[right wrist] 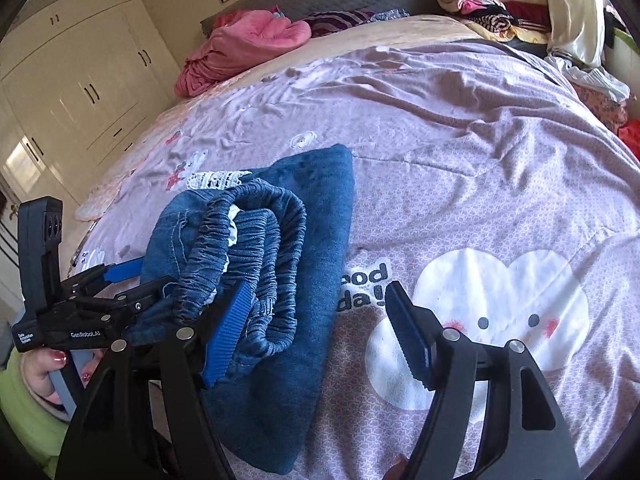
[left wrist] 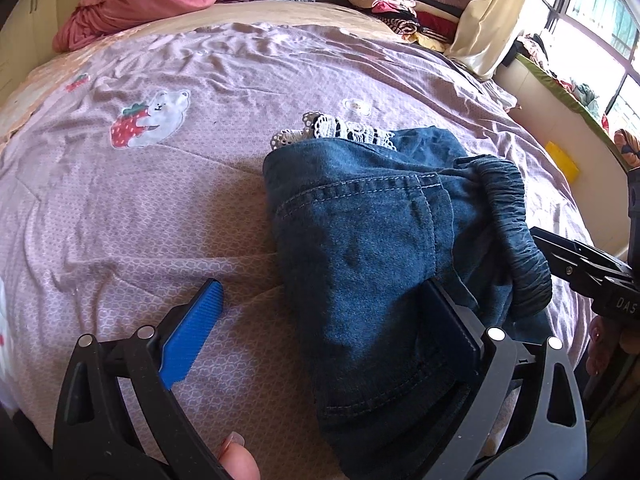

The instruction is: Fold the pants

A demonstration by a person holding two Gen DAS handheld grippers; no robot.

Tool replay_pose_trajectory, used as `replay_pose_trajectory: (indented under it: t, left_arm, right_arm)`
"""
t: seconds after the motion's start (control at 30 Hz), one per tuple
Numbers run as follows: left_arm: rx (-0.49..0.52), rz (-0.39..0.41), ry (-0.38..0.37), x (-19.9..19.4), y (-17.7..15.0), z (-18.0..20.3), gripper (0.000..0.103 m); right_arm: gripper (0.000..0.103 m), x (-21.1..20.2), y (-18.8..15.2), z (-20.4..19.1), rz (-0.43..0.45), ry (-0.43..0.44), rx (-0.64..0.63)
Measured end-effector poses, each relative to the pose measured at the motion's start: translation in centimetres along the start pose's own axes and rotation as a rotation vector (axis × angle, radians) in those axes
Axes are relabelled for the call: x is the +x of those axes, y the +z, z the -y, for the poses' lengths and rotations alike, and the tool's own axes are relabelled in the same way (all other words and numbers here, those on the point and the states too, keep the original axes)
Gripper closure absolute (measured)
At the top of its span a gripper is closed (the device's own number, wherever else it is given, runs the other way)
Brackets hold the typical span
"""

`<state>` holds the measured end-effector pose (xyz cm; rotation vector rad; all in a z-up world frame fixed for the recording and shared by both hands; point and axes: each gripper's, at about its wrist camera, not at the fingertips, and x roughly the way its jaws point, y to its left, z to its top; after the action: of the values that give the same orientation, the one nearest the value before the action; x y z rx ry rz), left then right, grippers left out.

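Right now the left gripper [left wrist: 320, 316] is standing wide open, its jaws straddling the near left edge of the folded pants [left wrist: 368, 240]: one blue pad is resting on the bedspread [left wrist: 160, 200] beside the denim and the other is sitting on top of the cloth, gripping nothing. Just to its right, the right gripper [right wrist: 316, 328] is also gaping wide, its left pad lying against the gathered elastic waistband [right wrist: 248, 232] while its right pad is hanging over bare bedspread, so it too is holding nothing. Around both tools, the pants are lying as a compact denim bundle near the front middle of the bed, waistband doubled over on top and a strip of lace trim [left wrist: 332, 130] peeking out at the far edge. Farther off, pink bedding and stacked clothes are sitting by the headboard. To my judgement, the bulky waistband is springing up rather than lying flat, so the fold could flop open once the tools are pulling away, and a pad snagging the elastic could drag the bundle askew.
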<state>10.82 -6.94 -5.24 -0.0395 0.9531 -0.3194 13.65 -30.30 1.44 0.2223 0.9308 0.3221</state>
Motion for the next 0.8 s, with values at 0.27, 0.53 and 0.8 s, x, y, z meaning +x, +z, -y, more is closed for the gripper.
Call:
replay_pose_trajectory:
  t: [0.27,0.53,0.8]
  left_arm:
    - [-0.002,0.000,-0.004,0.2,0.0,0.0,0.011]
    - [-0.002,-0.020,-0.081,0.7,0.4,0.9,0.026]
    - [-0.024,-0.016,-0.093,1.3,0.7,1.1,0.041]
  right_arm:
    - [0.035,0.3,0.1,0.1,-0.002,0.023,0.001]
    - [0.038,2.1,0.5,0.6,-0.050,0.114,0.018]
    - [0.054,3.9,1.4,0.4,-0.074,0.193,0.021]
